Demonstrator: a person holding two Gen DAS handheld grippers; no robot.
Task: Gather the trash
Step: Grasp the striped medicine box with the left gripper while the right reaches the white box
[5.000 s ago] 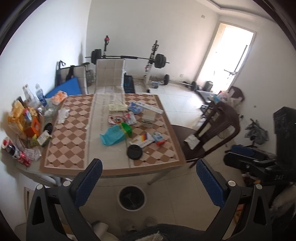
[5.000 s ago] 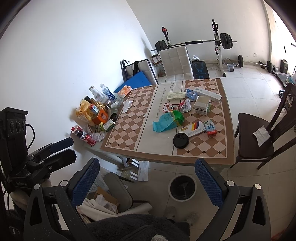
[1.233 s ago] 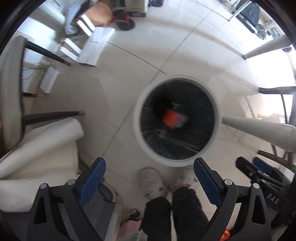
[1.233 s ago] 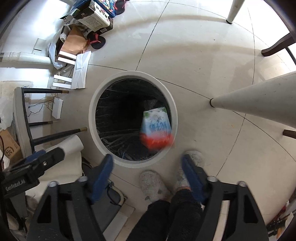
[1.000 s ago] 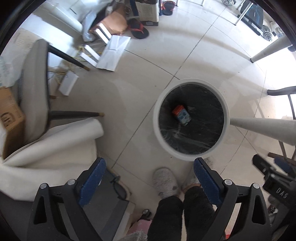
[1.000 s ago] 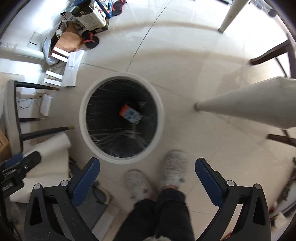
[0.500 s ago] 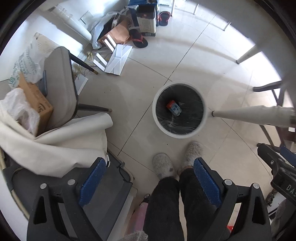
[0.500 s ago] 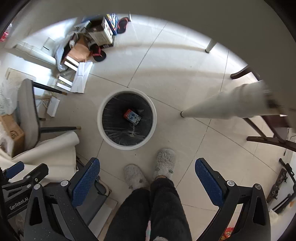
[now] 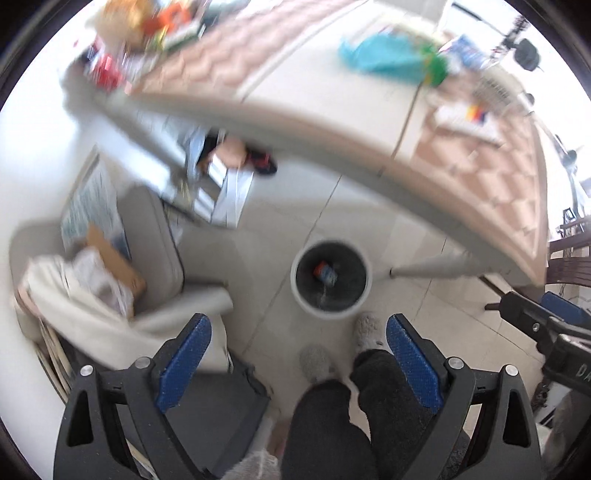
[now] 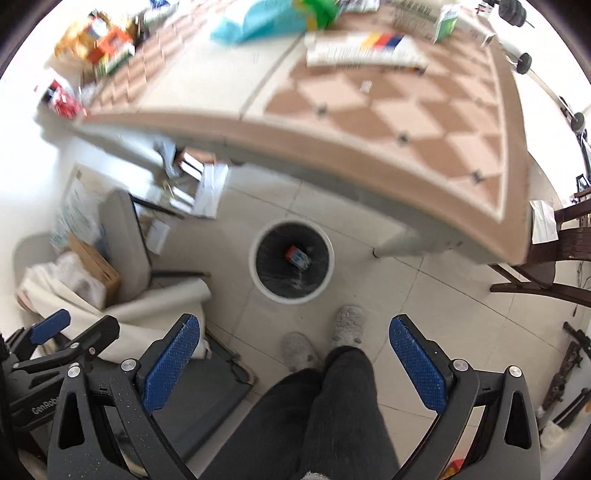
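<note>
Two grippers, left gripper (image 9: 297, 334) and right gripper (image 10: 295, 334), gape wide and empty above the bin (image 10: 258, 273) holding a small carton (image 10: 296, 256). Only the right view shows a striped box (image 10: 364, 46) beyond the bin.

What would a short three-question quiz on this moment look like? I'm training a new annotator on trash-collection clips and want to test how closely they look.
1. True or false: the left gripper is clamped on a piece of trash.
2. What lies inside the round bin?
A) nothing
B) a small red and blue carton
C) a teal bag
3. Where does the teal bag sit: on the table or on the floor?

Key
1. False: both the left gripper and the right gripper are open, with nothing between the pads.
2. B
3. On the table.
</note>
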